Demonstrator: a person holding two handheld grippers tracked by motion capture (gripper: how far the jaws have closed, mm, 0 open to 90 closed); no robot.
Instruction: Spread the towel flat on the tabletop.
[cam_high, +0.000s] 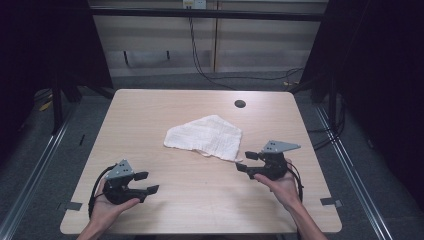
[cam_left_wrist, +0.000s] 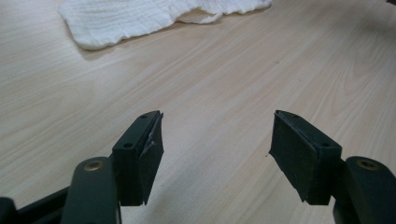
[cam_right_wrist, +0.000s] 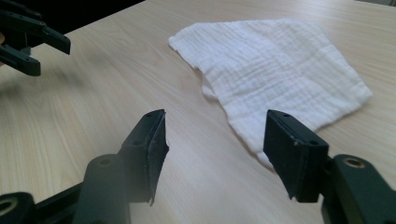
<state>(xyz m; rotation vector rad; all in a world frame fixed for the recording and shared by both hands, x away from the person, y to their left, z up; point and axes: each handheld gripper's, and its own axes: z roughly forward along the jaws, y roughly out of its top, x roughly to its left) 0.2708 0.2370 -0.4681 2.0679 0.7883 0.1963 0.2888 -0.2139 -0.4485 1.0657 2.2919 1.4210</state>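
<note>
On the table: a white, crinkled woven cloth (cam_high: 206, 137) lies loosely folded, mid-surface on the light wood-grain tabletop (cam_high: 200, 200).
Cloth, near corner: it points toward the right gripper (cam_high: 242, 161) and lies just beside that gripper's tips; in the right gripper view the cloth (cam_right_wrist: 280, 70) edge runs in front of the right-hand pad.
Right gripper: jaws stand wide apart, nothing between them, pads (cam_right_wrist: 156, 154) clear of the fabric.
Left gripper: the left gripper (cam_high: 148, 182) is parted wide and empty, held low over bare wood, well apart from the cloth (cam_left_wrist: 130, 21).
Step in hand (judged): approach to the near corner for a pinch.
Procedure: bring one pad under or against the corner edge, the other above; close only when fabric sits fully between the pads.
Caution: a shallow bite on thin fabric may slip; take all layers of the corner.
Caution: avoid dragging, which could bunch the cloth.
</note>
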